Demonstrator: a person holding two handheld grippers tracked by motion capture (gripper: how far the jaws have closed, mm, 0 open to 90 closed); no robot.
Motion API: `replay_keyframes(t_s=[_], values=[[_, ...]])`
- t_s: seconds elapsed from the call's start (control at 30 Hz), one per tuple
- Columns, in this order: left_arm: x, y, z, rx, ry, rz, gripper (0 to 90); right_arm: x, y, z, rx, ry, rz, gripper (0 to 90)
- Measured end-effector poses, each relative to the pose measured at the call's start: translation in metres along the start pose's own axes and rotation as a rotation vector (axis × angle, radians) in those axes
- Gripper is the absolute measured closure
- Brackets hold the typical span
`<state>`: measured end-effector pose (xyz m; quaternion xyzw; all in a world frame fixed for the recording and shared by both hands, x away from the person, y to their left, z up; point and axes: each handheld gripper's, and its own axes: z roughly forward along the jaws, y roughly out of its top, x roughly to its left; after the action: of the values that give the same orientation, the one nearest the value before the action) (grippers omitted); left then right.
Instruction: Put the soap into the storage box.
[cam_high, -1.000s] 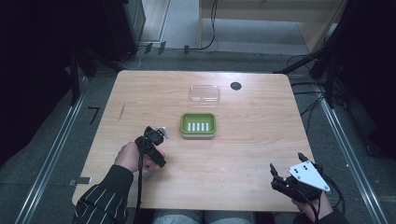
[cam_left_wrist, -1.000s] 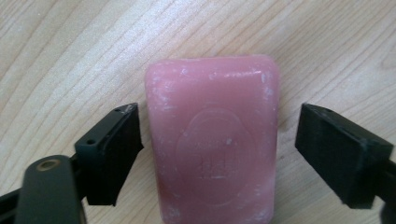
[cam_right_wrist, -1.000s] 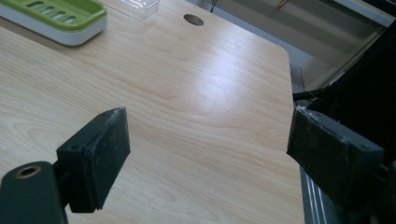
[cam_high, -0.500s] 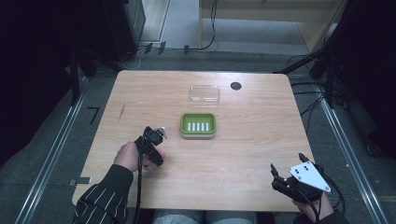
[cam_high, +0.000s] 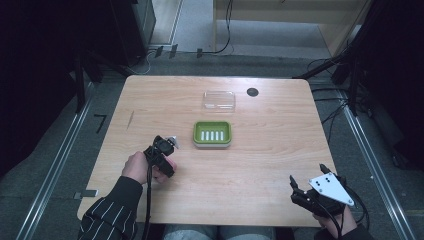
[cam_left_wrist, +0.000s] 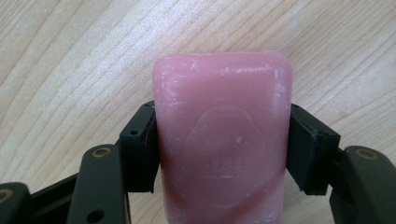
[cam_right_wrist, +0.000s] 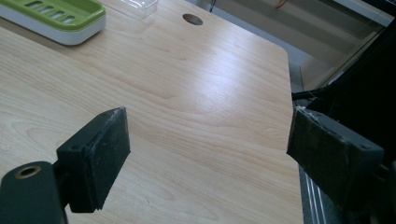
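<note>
Left gripper view is showing the left gripper clamping a pink bar of soap between its jaws, just above the wooden table. From the high view that gripper is sitting a bit left of the green soap dish, and the clear lid is lying just behind the dish. The right gripper is hanging wide open holding nothing, well off to the dish's right near the table edge.

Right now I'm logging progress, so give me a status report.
Left tool shut on pink soap. Right tool open, empty. Green dish bare, path across the table unblocked.
</note>
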<state>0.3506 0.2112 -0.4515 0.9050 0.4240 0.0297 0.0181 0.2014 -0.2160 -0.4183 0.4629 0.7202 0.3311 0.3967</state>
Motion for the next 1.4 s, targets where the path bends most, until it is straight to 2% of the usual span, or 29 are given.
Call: replay_keyframes(t_s=[0.27,0.4,0.77,1.03,1.4], values=[[0.000,-0.001,-0.001,0.007,0.000,0.026,38.3,0.000,0.000,-0.001,-0.002,-0.002,-0.001,13.9],[0.000,-0.001,-0.002,-0.014,0.006,0.034,38.4,-0.001,0.000,0.000,-0.003,-0.003,0.000,13.9],[0.001,-0.001,-0.007,-0.032,0.003,0.045,38.4,0.000,0.000,-0.001,-0.001,0.000,-0.003,13.9],[0.001,0.004,-0.008,-0.030,-0.009,0.071,38.4,0.000,-0.001,0.000,0.002,-0.001,-0.002,13.9],[0.000,0.015,-0.013,-0.028,-0.002,0.115,38.4,-0.001,-0.001,-0.001,0.000,-0.004,-0.001,13.9]])
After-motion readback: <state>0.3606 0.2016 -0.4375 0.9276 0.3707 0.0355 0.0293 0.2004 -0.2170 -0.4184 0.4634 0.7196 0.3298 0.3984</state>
